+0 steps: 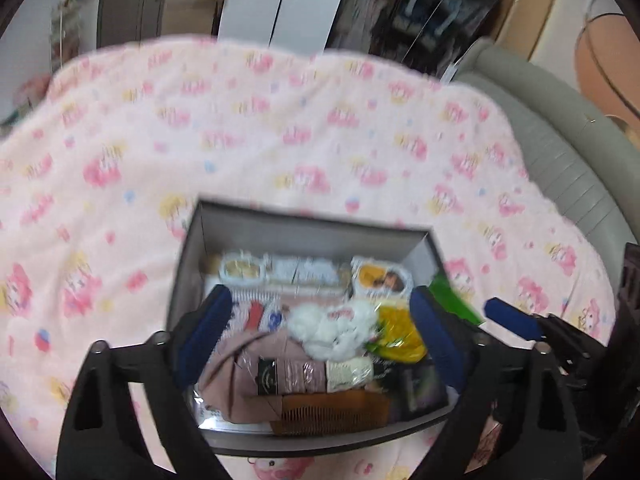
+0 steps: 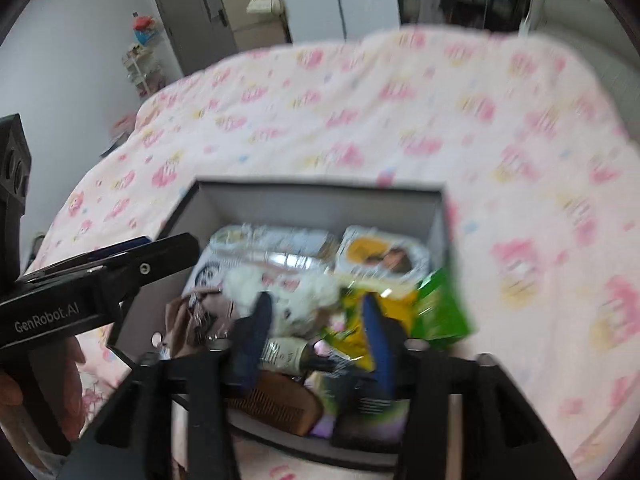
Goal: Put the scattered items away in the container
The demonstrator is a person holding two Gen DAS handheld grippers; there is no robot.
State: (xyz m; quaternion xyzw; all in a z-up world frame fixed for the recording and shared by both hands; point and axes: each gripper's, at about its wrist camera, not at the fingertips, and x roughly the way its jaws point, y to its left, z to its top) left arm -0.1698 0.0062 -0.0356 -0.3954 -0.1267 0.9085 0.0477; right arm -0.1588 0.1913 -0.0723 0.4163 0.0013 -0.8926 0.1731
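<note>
A grey box (image 1: pixel 304 236) sits on the pink patterned bedspread (image 1: pixel 240 128). It is packed with a white fluffy item (image 1: pixel 332 328), a yellow packet (image 1: pixel 400 332), a wooden comb (image 1: pixel 332 412), a mauve cloth (image 1: pixel 240 376) and snack packs along the far wall. A green packet (image 2: pixel 444 304) leans at the box's right side. My left gripper (image 1: pixel 320 332) hovers over the box (image 2: pixel 320 204), open wide, with nothing gripped. My right gripper (image 2: pixel 318 340) hangs above the box's near right part, also open and holding nothing. The picture is blurred.
The bedspread (image 2: pixel 400 112) stretches around the box on every side. A grey padded edge (image 1: pixel 560 152) borders it on the right. A person's hand (image 2: pixel 72 380) holds the left gripper's handle. A door (image 2: pixel 192 12) and shelves stand beyond the bed.
</note>
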